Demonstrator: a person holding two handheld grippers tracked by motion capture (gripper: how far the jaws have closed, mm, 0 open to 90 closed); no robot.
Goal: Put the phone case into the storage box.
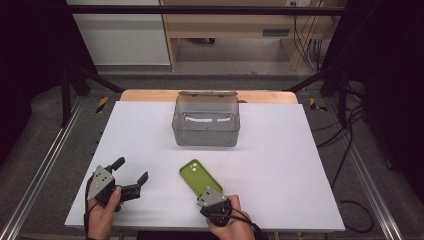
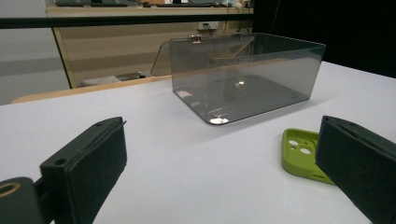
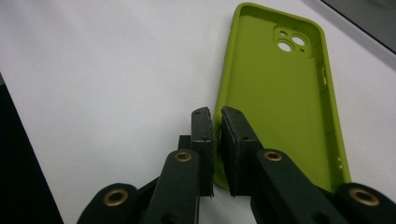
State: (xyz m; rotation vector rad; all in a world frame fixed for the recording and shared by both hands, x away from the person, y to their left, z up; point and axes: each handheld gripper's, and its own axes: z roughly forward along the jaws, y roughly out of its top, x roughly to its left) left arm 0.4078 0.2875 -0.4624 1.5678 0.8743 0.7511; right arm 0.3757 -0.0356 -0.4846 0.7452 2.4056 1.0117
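A lime-green phone case (image 1: 199,176) lies inside-up on the white table, near the front middle. My right gripper (image 1: 209,194) sits at the case's near end. In the right gripper view the jaws of my right gripper (image 3: 215,115) stand almost together, with the left rim of the case (image 3: 280,102) pinched between the pads. My left gripper (image 1: 132,169) rests at the front left with its jaws wide apart and nothing between them. In the left gripper view my left gripper (image 2: 224,140) faces the box, and the case (image 2: 299,151) lies beside its right jaw.
A clear grey plastic box (image 1: 205,134) stands at the back middle of the table (image 1: 280,150), its lid tipped open behind it; the box (image 2: 243,74) looks empty. Metal rails run along both sides of the table. Cables lie on the floor to the right.
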